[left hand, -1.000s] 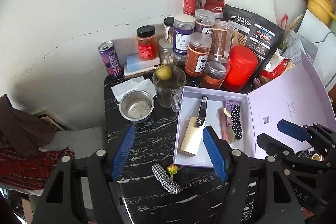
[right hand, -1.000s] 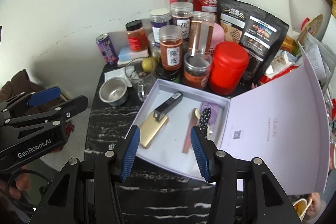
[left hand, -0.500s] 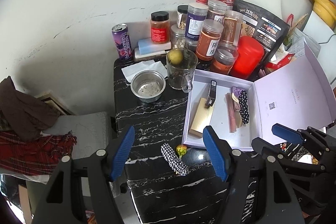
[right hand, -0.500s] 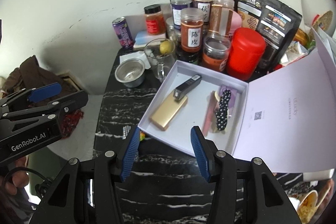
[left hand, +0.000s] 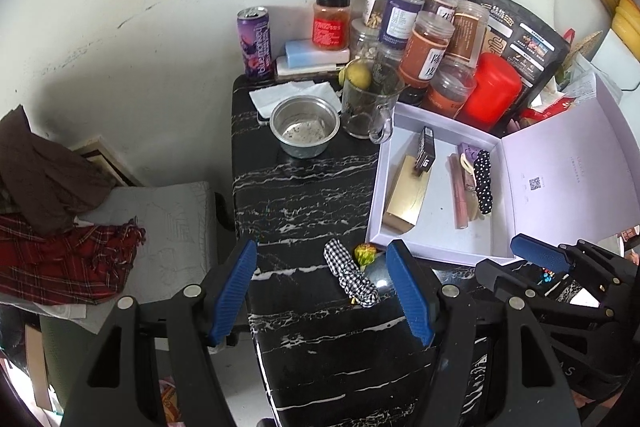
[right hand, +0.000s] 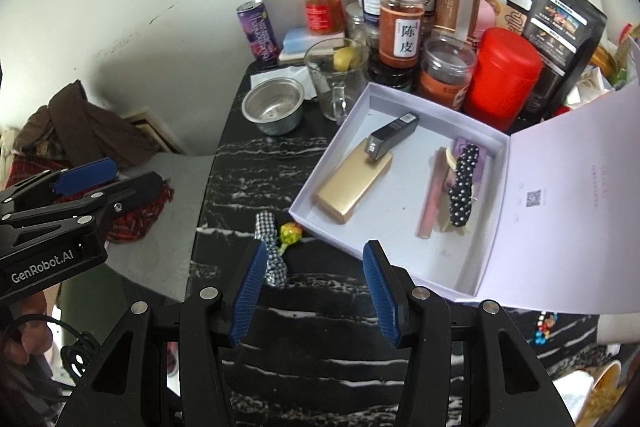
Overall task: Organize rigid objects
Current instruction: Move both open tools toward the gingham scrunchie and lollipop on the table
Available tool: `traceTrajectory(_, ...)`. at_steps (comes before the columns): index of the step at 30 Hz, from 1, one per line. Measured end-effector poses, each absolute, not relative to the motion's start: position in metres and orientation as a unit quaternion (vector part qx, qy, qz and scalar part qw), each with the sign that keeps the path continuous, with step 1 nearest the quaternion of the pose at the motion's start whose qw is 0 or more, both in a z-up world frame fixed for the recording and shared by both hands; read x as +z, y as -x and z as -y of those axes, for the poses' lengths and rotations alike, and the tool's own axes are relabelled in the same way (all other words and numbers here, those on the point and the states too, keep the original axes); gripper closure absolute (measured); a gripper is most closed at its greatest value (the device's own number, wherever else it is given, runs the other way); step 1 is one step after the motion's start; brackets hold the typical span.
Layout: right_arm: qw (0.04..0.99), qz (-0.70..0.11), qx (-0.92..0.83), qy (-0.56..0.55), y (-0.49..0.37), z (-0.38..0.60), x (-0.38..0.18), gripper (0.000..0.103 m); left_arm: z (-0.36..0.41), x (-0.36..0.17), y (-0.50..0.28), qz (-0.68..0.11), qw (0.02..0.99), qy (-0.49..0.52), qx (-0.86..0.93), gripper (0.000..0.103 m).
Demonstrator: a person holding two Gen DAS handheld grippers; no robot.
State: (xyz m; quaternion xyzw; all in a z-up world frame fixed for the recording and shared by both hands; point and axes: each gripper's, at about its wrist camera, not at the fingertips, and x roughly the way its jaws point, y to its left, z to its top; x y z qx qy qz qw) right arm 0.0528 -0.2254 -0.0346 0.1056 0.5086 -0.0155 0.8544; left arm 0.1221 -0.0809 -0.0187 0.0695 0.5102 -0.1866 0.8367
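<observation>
An open lilac box (left hand: 436,219) (right hand: 392,223) lies on the black marble table (left hand: 304,195). It holds a gold case (left hand: 406,195) (right hand: 354,183), a small black box (left hand: 426,149) (right hand: 394,135), a pink tube (left hand: 458,195) (right hand: 432,199) and a polka-dot hair band (left hand: 483,183) (right hand: 462,187). A checked hair tie (left hand: 350,273) (right hand: 270,247) and a yellow-green wrapped candy (left hand: 365,253) (right hand: 289,233) lie just outside the box's near corner. My left gripper (left hand: 320,251) hangs open above them. My right gripper (right hand: 315,249) is open over the table beside the box, empty.
A steel bowl (left hand: 305,126), a glass mug with a lemon (left hand: 370,99), a purple can (left hand: 255,43), a red canister (left hand: 490,91) and several jars crowd the table's far end. The box lid (right hand: 560,195) stands up on the right. A seat with clothes (left hand: 60,259) stands left.
Both grippers have drawn back from the box toward the table's near end, so more of the table shows. The hair tie and candy now sit between my left fingers' lines. Jaws unchanged.
</observation>
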Motion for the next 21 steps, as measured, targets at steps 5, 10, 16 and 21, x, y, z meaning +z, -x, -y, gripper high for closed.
traceTrajectory(5, 0.851, -0.515, 0.0, -0.104, -0.055, 0.218, -0.045, 0.053, 0.072, -0.033, -0.122, -0.521, 0.832, -0.06, -0.18, 0.036)
traceTrajectory(10, 0.842, -0.528, 0.011, -0.106, -0.057, 0.214, -0.061, 0.053, 0.068, -0.049, -0.121, -0.533, 0.826, -0.056, -0.176, 0.036)
traceTrajectory(16, 0.834, -0.543, 0.028, -0.095, -0.061, 0.209, -0.08, 0.053, 0.068, -0.072, -0.122, -0.551, 0.813, -0.055, -0.179, 0.036)
traceTrajectory(21, 0.827, -0.551, 0.037, -0.103, -0.066, 0.208, -0.096, 0.053, 0.065, -0.09, -0.125, -0.561, 0.808, -0.051, -0.172, 0.036)
